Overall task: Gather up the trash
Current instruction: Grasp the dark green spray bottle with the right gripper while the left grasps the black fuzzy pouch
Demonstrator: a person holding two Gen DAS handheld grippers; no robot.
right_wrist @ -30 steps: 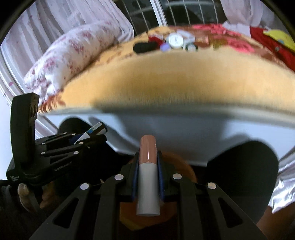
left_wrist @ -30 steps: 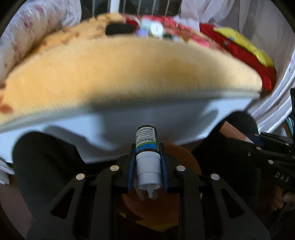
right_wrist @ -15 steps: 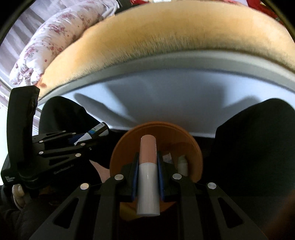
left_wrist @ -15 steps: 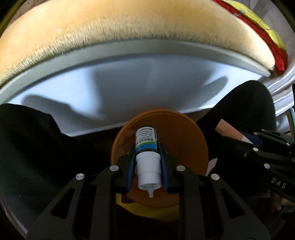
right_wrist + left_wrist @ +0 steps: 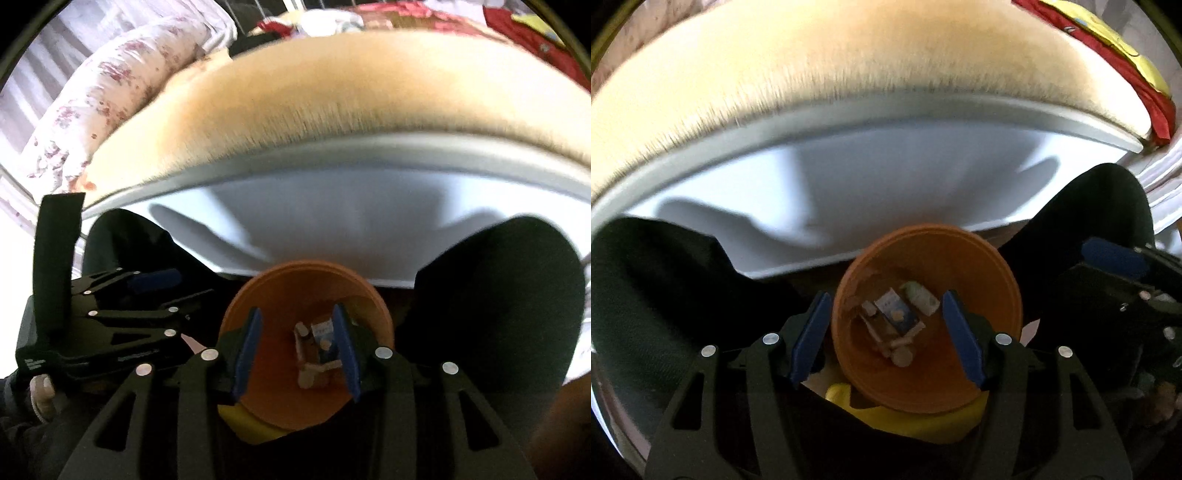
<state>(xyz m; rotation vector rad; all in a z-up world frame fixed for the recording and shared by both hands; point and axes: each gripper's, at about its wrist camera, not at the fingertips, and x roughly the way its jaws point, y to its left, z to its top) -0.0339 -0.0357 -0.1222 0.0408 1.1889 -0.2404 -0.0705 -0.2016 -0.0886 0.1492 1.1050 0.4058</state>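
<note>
Above an orange bin [image 5: 258, 365] holding small discarded items [image 5: 314, 354], the right gripper [image 5: 297, 352], jaws just spread and empty, points down, with the left gripper [image 5: 147, 284] at its left and a fuzzy tan blanket [image 5: 314, 103] beyond.

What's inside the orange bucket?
In the orange bucket lie a small blue-and-white box, a pale green bottle and some whitish tube-like bits. What sits underneath that pile is covered, so it cannot be told.
</note>
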